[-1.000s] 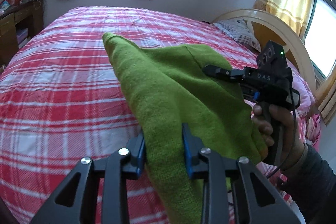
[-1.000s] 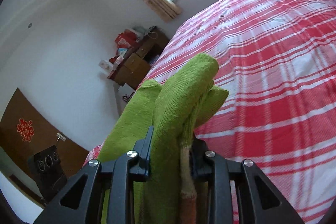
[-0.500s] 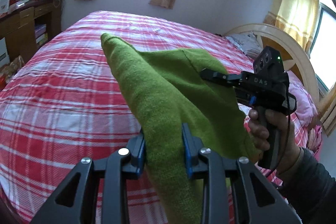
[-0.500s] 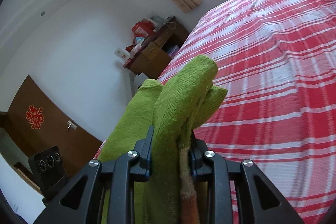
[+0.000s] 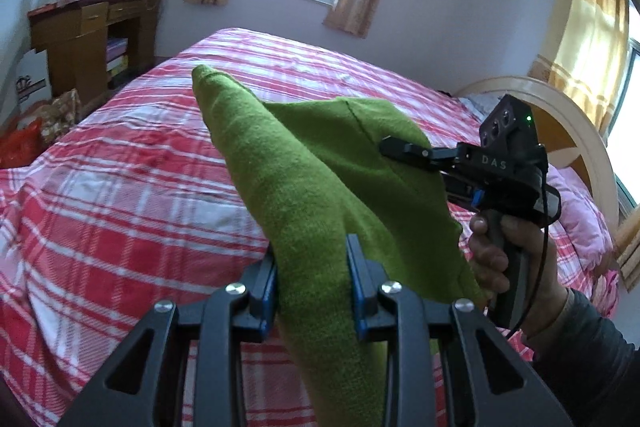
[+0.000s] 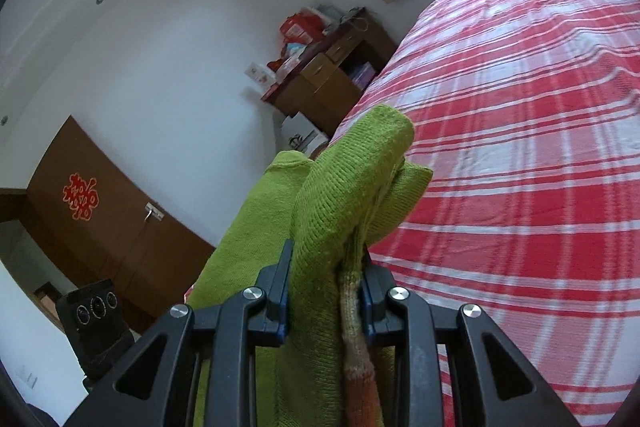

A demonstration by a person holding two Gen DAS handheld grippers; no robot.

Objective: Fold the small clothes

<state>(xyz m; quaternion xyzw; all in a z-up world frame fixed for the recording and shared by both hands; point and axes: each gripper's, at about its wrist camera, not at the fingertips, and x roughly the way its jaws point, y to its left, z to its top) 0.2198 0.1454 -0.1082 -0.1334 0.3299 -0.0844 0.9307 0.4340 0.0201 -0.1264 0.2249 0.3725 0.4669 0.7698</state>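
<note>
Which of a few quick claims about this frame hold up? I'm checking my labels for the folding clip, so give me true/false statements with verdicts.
1. The left gripper is clamped on the green knit garment. True.
2. The right gripper is open and empty. False: it is shut on a bunched part of the same garment, beside a striped cuff.
3. The garment lies flat on the bed. False: it is held up in the air above the red plaid bedspread.
4. A wooden desk stands by the wall beyond the bed. True.
5. The person's right hand wears a glove. False: the fingers on the handle are bare.
</note>
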